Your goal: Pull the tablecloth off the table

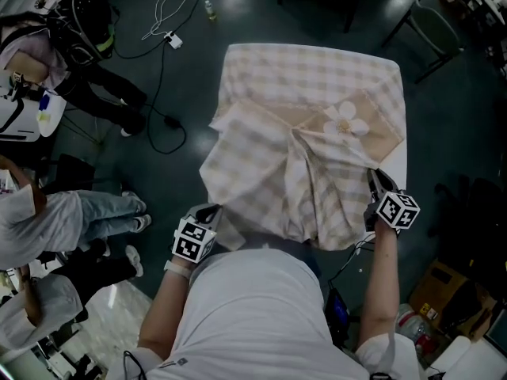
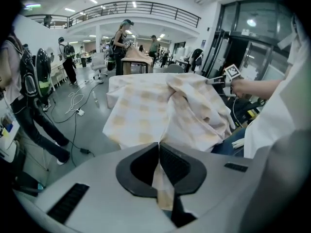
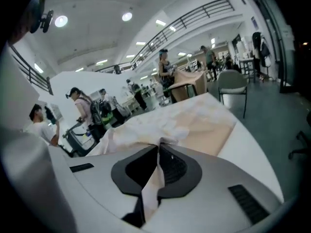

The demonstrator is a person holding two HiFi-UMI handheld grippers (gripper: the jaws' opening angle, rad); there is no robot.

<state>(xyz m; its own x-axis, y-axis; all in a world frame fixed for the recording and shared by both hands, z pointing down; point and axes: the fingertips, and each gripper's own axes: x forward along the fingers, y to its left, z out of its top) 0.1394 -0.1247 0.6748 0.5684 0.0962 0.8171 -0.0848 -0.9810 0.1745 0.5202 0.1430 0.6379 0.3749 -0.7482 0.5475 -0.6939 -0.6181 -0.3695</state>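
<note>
A beige and white checked tablecloth (image 1: 305, 145) with a white flower print lies bunched and folded back over the small table (image 1: 398, 167), whose white top shows bare at the right edge. My left gripper (image 1: 211, 210) is shut on the cloth's near left edge; a strip of tablecloth (image 2: 163, 186) runs between its closed jaws. My right gripper (image 1: 376, 177) is shut on the near right part of the cloth, where the fabric (image 3: 154, 178) is pinched between its pads. In the left gripper view the right gripper (image 2: 214, 81) shows beyond the heaped tablecloth (image 2: 160, 108).
People stand and sit at the left (image 1: 55, 212). Cables and a power strip (image 1: 170, 42) lie on the dark floor beyond the table. Chairs (image 1: 432, 30) stand at the back right. A cardboard box (image 1: 447, 291) sits at the lower right.
</note>
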